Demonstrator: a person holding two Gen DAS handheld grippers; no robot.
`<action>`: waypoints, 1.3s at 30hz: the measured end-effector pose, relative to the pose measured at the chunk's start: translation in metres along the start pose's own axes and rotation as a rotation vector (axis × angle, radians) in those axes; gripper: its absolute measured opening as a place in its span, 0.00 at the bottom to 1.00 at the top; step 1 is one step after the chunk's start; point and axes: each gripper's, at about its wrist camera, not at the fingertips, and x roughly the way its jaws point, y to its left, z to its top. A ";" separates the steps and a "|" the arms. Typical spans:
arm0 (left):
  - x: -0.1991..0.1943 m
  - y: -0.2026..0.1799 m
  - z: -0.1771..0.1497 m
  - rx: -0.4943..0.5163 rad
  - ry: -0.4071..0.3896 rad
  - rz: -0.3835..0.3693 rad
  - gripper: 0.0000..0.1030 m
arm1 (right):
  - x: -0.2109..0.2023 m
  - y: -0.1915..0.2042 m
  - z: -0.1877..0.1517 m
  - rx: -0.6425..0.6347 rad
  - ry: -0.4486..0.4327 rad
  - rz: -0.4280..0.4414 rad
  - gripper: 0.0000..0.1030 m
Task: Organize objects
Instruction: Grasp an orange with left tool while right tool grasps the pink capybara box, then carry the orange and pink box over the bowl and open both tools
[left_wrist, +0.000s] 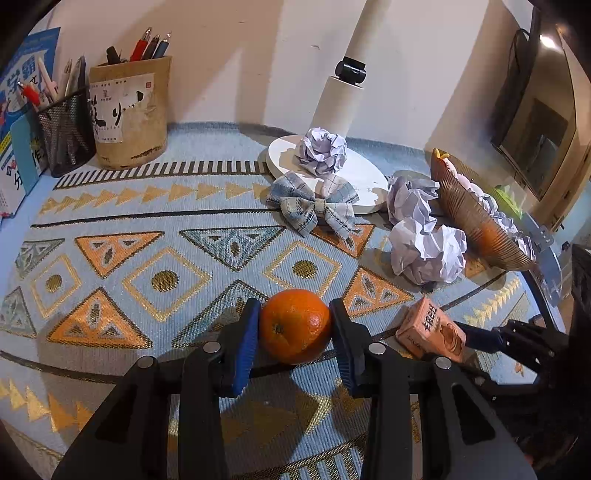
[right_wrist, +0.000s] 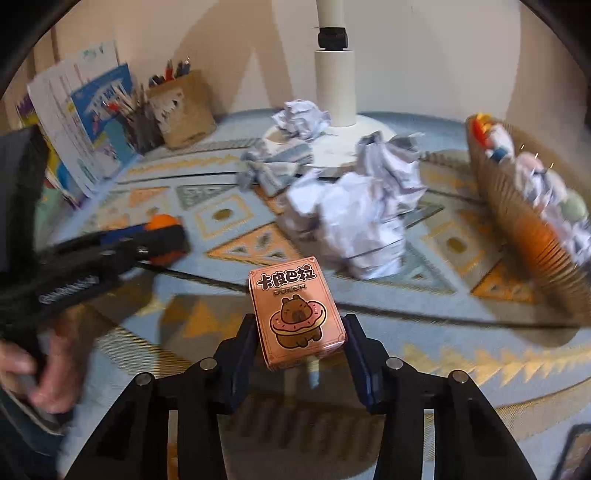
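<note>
Seen from the left wrist camera, we hold the left gripper (left_wrist: 294, 332) low and nearly level over the patterned table mat (left_wrist: 155, 236), its two black arms reaching forward from the bottom edge. Its blue-padded fingers (left_wrist: 246, 343) sit against opposite sides of the orange (left_wrist: 295, 325), closed to the width of the fruit; whether the orange rests on the mat or is raised off it we cannot tell. Just to the right of the orange, the pink card box (left_wrist: 432, 329) is gripped by the right gripper (left_wrist: 461, 338), which enters from the right edge. From the right wrist camera, the right gripper (right_wrist: 301, 339) likewise points forward over the mat, and the pink card box (right_wrist: 297, 314), printed with a capybara in a doughnut ring, stands tilted between its fingers, pinched at its near end with the printed face turned up toward the lens. In this view the left gripper (right_wrist: 162, 240) appears blurred at the left with the orange (right_wrist: 164, 223) in its tips, and the person's left hand (right_wrist: 35, 373) is wrapped around its handle. Beyond both tools lie crumpled paper balls (left_wrist: 424, 251), a plaid bow (left_wrist: 314, 205) overlapping the round white lamp base (left_wrist: 354, 173), and a ribbed brown basket (left_wrist: 480, 218) tilted at the right. Two pen holders (left_wrist: 129, 110) stand at the far left.
</note>
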 end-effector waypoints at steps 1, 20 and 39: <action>0.000 0.000 0.000 0.001 0.000 0.000 0.34 | -0.001 0.003 -0.001 0.001 -0.006 -0.013 0.44; -0.001 0.000 0.000 0.019 0.000 0.012 0.34 | 0.002 0.010 -0.004 -0.010 -0.039 -0.042 0.49; -0.037 -0.075 0.047 0.157 -0.114 -0.008 0.34 | -0.076 -0.003 -0.024 -0.008 -0.198 0.030 0.39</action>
